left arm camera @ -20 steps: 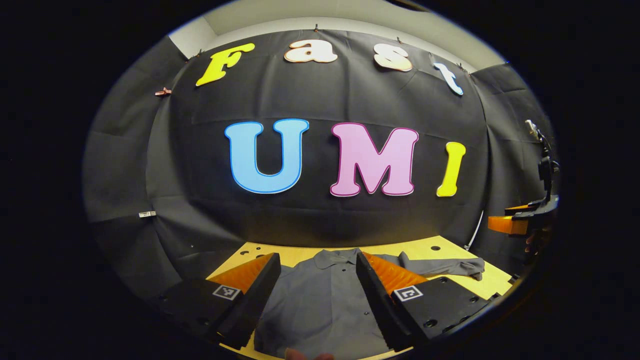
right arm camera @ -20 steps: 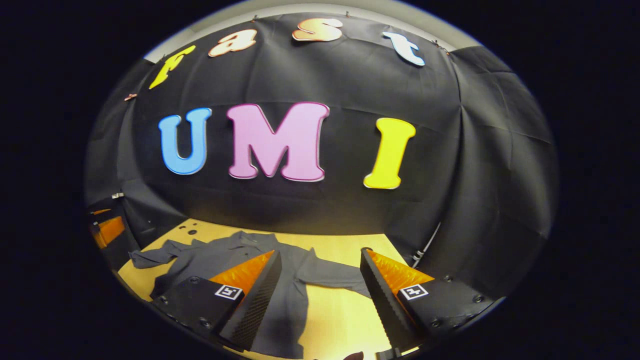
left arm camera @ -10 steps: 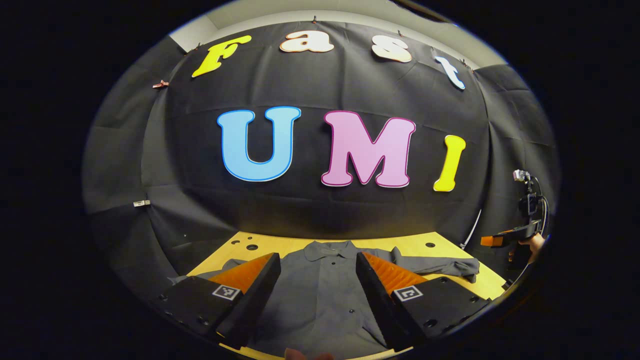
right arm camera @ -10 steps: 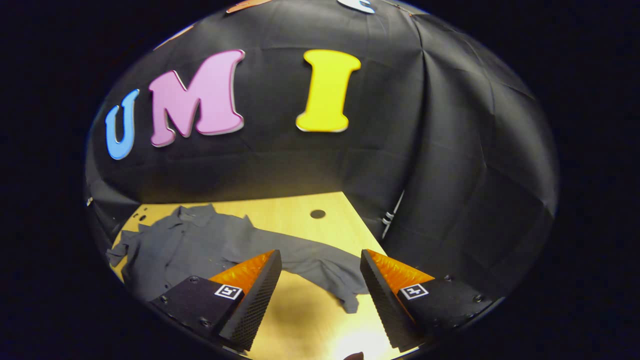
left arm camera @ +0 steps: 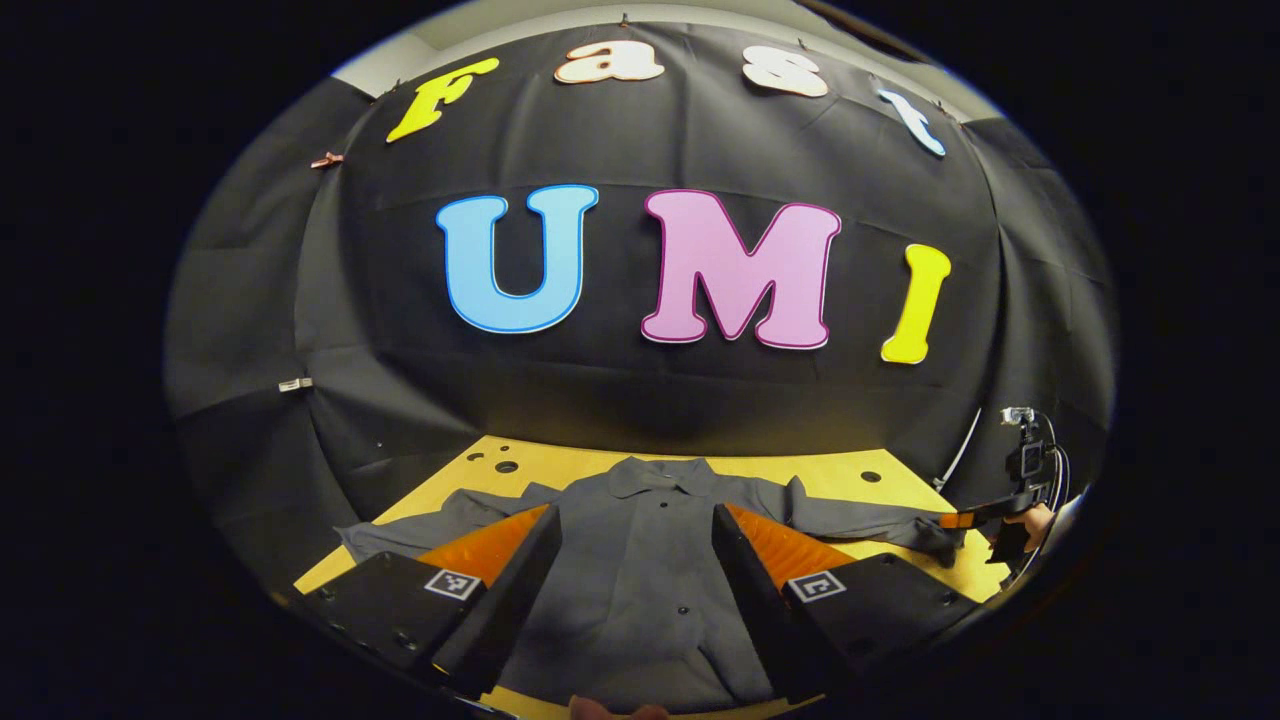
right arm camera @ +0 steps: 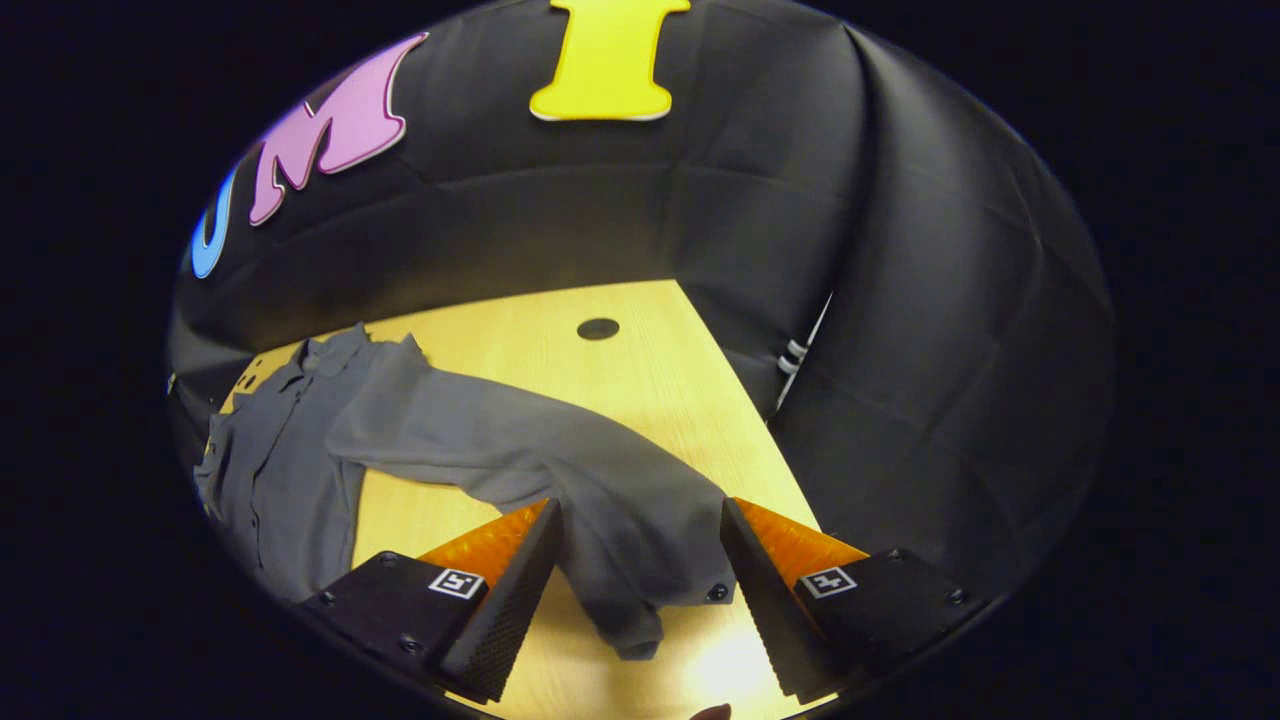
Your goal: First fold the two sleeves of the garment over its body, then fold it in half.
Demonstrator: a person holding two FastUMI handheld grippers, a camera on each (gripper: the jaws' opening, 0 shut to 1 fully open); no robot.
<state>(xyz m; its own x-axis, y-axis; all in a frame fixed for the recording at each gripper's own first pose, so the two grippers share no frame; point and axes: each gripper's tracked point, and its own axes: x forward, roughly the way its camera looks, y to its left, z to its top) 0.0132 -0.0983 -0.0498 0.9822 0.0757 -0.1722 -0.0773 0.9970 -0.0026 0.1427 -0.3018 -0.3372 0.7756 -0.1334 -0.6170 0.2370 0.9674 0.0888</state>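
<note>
Right gripper [right arm camera: 635, 560] dropped over the sleeve [right arm camera: 520, 450] cuff, fingers wide, nothing held | left gripper [left arm camera: 630, 570] wide above the shirt [left arm camera: 640, 560], flat on the table [left arm camera: 830, 485] | sleeve fold about to start

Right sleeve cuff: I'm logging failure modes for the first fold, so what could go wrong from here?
1. The right tongs stand open over the bunched cuff; they might pinch only one layer, which could slip out.
2. The shirt lies loose on the table, so dragging the sleeve may shift it.
</note>
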